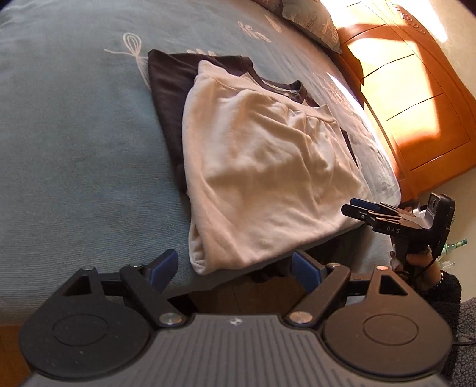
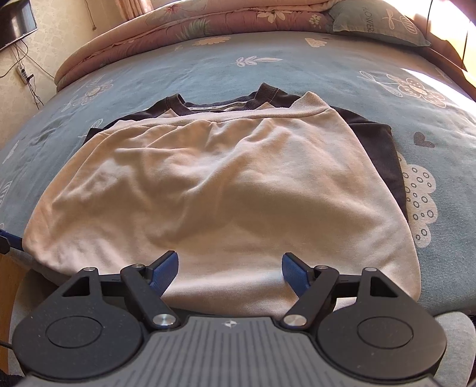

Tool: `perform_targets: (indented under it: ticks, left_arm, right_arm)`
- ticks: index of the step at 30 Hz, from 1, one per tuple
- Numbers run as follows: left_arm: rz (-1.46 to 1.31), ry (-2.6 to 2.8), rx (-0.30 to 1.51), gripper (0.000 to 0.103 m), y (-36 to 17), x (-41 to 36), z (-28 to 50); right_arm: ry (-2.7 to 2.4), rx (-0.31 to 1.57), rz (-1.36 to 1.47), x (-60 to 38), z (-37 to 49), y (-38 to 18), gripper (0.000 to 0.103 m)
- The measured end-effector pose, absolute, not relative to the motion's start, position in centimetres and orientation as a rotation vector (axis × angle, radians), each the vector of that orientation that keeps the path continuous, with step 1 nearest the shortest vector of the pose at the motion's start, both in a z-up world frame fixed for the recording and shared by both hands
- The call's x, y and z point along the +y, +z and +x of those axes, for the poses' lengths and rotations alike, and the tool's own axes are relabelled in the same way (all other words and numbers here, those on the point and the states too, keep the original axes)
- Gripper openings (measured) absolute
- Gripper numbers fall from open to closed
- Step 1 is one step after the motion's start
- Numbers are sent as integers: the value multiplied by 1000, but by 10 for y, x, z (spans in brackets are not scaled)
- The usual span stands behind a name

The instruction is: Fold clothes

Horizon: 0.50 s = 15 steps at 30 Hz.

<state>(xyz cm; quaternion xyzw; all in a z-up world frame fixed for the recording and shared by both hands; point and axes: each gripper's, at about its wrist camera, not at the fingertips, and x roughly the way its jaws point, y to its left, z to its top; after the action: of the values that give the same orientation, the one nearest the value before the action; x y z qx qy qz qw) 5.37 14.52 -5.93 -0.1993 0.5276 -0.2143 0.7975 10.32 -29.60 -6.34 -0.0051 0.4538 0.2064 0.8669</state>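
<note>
A cream garment (image 1: pixel 261 166) lies folded on top of a dark garment (image 1: pixel 166 89) on the blue flowered bedspread (image 1: pixel 74 134). My left gripper (image 1: pixel 235 265) is open at the near left corner of the cream garment, at the bed's edge, with nothing between its pads. A hand holds my right gripper (image 1: pixel 357 210) at the garment's near right corner. In the right wrist view the cream garment (image 2: pixel 226 184) fills the middle, and the dark garment (image 2: pixel 377 148) shows behind it and to its right. My right gripper (image 2: pixel 230 265) stands open over the cream garment's near edge.
A wooden bed frame (image 1: pixel 416 104) runs along the right, with a blue pillow (image 1: pixel 312 20) by it. A folded pink quilt (image 2: pixel 178 23) and the pillow (image 2: pixel 377 20) lie at the far side of the bed. A dark screen (image 2: pixel 17 20) hangs on the wall.
</note>
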Motion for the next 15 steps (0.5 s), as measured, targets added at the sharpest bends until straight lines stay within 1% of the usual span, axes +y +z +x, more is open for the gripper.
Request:
perform_targets:
  ticks: [3, 5, 10, 11, 13, 15]
  left_arm:
    - [-419, -512, 1069, 84, -45, 137, 55]
    - [-425, -556, 1052, 84, -47, 126, 59]
    - [-397, -521, 1147, 83, -81, 112, 61]
    - [-395, -515, 1163, 85, -84, 112, 59]
    - [-402, -504, 1176, 85, -79, 116, 54]
    - [-350, -487, 1142, 85, -65, 117, 50]
  right_arm:
    - [440, 950, -6, -293, 106, -65, 81]
    - [450, 948, -10, -290, 107, -66, 81]
    - [466, 949, -35, -287, 105, -67, 81]
    - [465, 947, -39, -289, 104, -66, 81]
    - [460, 947, -34, -294, 105, -66, 82]
    - [456, 940, -19, -301, 107, -64, 82]
